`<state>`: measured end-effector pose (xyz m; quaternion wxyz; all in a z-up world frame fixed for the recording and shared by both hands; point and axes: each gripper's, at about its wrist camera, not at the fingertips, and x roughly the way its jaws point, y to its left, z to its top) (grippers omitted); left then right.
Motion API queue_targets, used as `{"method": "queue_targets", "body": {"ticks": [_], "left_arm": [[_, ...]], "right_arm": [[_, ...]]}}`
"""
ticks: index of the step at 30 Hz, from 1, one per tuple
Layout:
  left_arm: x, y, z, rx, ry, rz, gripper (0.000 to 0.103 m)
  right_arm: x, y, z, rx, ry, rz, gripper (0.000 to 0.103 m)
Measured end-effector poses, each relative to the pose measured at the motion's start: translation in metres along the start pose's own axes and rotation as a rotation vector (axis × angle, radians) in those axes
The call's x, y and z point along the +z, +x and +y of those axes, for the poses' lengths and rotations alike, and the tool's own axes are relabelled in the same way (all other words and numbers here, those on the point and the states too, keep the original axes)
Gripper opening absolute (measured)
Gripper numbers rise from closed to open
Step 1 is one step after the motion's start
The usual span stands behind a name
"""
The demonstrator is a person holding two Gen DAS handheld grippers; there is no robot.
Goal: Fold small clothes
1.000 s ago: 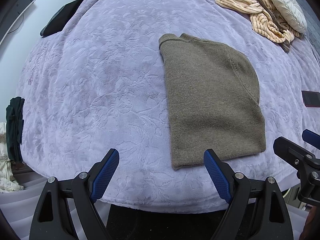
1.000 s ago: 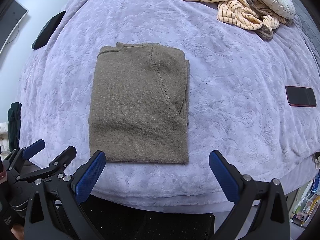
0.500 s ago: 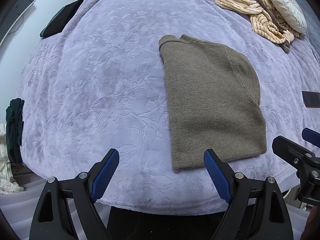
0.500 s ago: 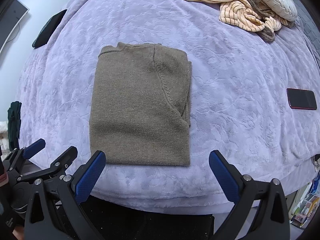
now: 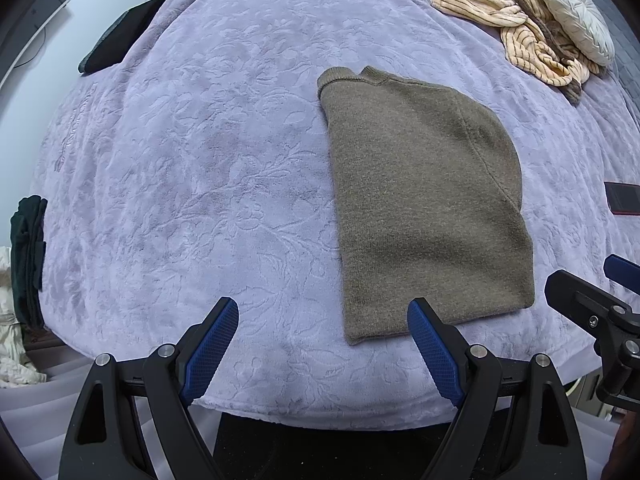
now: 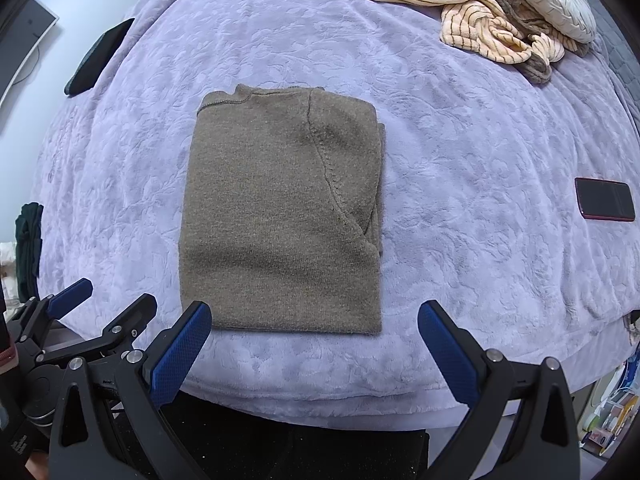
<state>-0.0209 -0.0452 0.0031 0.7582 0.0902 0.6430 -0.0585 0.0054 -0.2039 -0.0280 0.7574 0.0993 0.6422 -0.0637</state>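
Holding our left gripper and right gripper wide open with nothing in them, we hang over the near edge of the bed. Our folded brown sweater lies flat just past both. A phone sits well off to the right, striped clothes far back. Bare blanket lies all around the sweater.

Left gripper and right gripper, jaws wide, empty.
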Motion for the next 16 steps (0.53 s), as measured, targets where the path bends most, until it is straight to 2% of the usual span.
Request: {"method": "queue_targets", "body": {"ticks": [8,13,16], "left_arm": [[0.0003,0.0029,0.0004,-0.002,0.001,0.005,0.087],[0.0005,-0.0020,-0.0006,0.006,0.014,-0.031,0.087],[0.0019,-0.0022,-0.0009,-0.006,0.016,-0.025,0.087]], "right_arm": [[-0.0008,0.0026,0.0008,0.001,0.003,0.003,0.103],[-0.0015,0.0042,0.0012,0.002,0.002,0.003,0.103],[-0.0011,0.0046,0.0011,0.002,0.003,0.004,0.103]]}}
